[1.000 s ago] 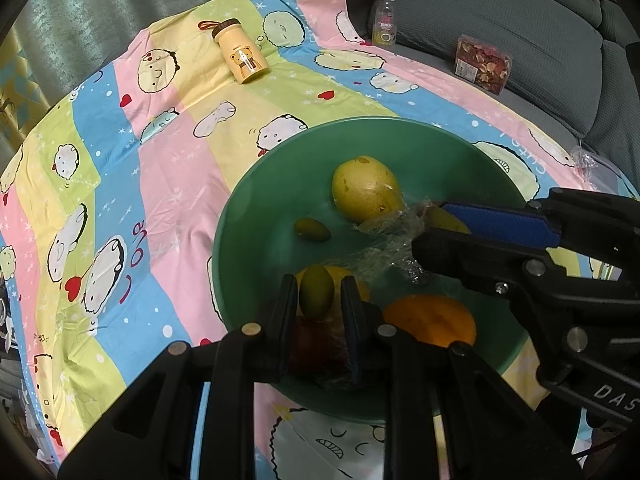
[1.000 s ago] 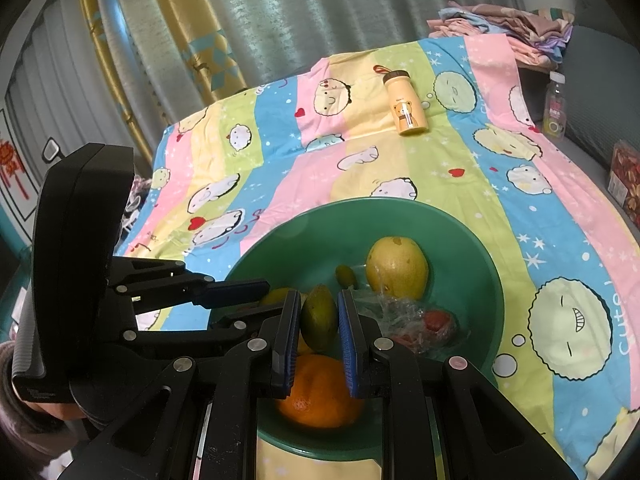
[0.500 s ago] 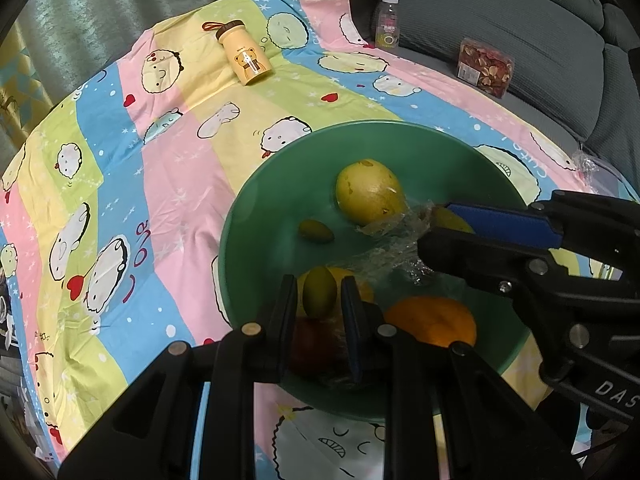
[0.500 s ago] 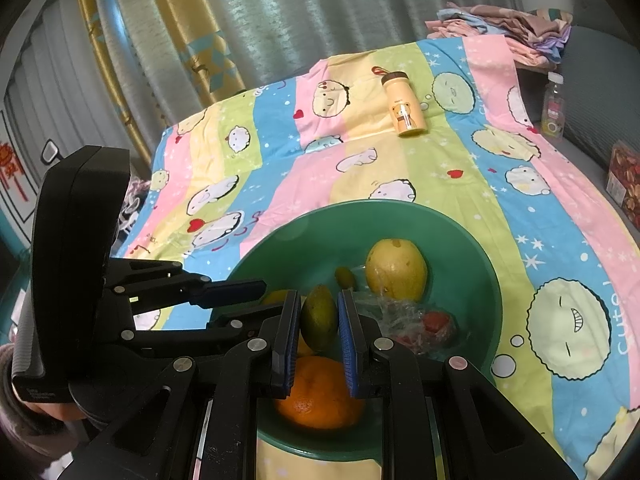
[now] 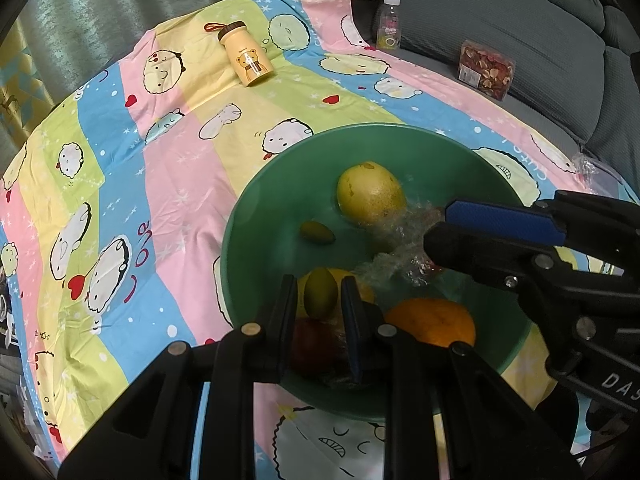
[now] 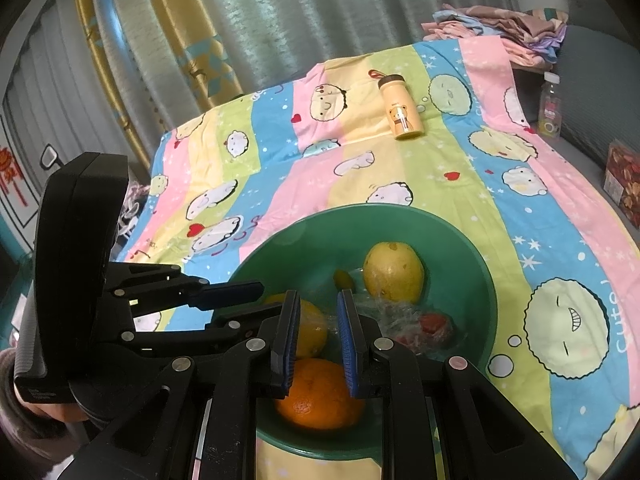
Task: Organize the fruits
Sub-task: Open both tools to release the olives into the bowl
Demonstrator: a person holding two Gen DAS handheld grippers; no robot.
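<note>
Your left claw (image 5: 318,285) is clamped on the small green fruit (image 5: 321,299) over the near side of the green bowl (image 5: 400,128). Your right claw (image 6: 319,300) is drawn together over the same bowl, with nothing clearly between its pads. The fruit is smooth and is gripped only near the tips, so I think a fast swing can make it slip. The right claw may also catch the plastic wrap (image 5: 400,232) inside the bowl.

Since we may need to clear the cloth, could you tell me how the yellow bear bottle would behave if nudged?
The yellow bear bottle lies on its side and looks cylindrical, so it would probably roll rather than slide. The soft, wrinkled cloth may slow it.
</note>
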